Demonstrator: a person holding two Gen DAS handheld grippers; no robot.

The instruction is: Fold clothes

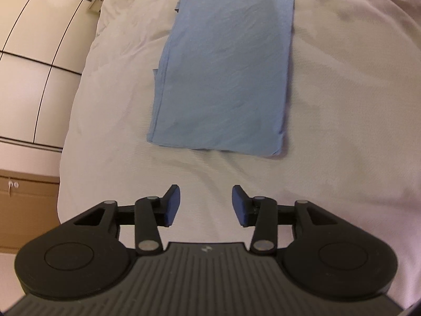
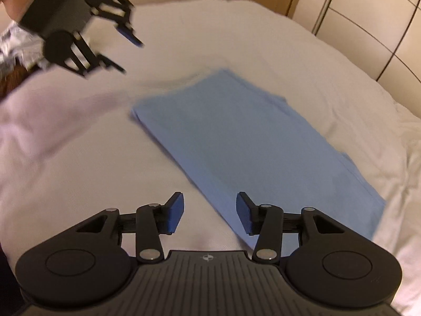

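The light I get is warm and soft, a bit dim, and it turns the white bedsheet (image 1: 342, 92) creamy with a pink tint near the picture edges. I cannot tell where the lamp is. Shadows are faint; a thin dark one runs along the right edge of the folded blue cloth (image 1: 226, 79). In my left wrist view the cloth looks a little smeared. My right wrist view is blurrier: the left gripper (image 2: 129, 50) up in the corner is streaked, and the cloth's far edge is fuzzy. Both views bend at the sides, so the straight wardrobe doors (image 1: 34, 47) look curved, and the corners go dark
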